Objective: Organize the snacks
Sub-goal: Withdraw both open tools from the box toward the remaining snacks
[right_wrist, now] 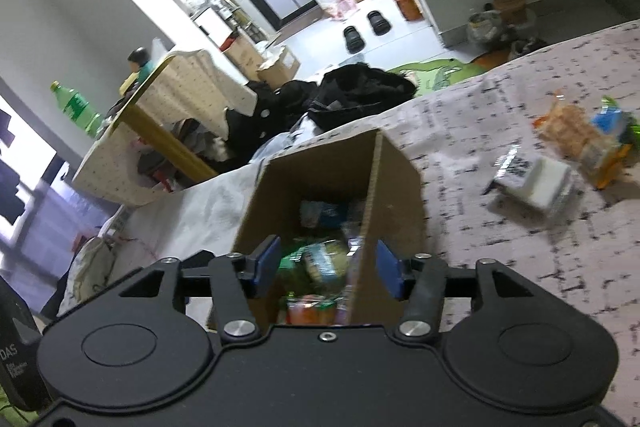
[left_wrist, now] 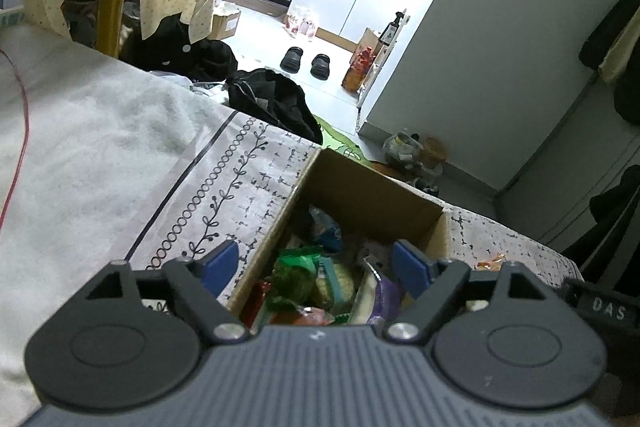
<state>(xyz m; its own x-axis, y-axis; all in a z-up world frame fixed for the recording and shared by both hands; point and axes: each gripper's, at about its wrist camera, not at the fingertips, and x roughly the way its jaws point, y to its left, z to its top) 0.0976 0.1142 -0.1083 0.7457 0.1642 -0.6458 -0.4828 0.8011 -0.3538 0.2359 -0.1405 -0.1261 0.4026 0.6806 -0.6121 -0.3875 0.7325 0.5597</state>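
1. The cardboard box (left_wrist: 372, 195) sits open on the patterned bedspread (left_wrist: 256, 163), and it holds a jumble of snack packets (left_wrist: 316, 279): green, yellow, purple, red and blue wrappers lie against one another inside.
2. My left gripper (left_wrist: 316, 263) hangs over the near end of the box with its blue pads (left_wrist: 412, 267) spread wide apart; nothing is pinched between them, and the packets lie below the gap.
3. My right gripper (right_wrist: 328, 265) hovers at the same box from the other side, jaws apart and empty; the box's right wall stands in the gap between the pads.
4. Right of the box, on the bedspread, more snacks lie loose: a white packet with dark print (right_wrist: 532, 179), an orange packet (right_wrist: 572, 135) just beyond it, and a blue one (right_wrist: 610, 119) touching that.
5. Beyond the bed, dark clothes (right_wrist: 360, 91) are heaped on the floor, and a pair of black slippers (left_wrist: 306, 63) stands farther off.
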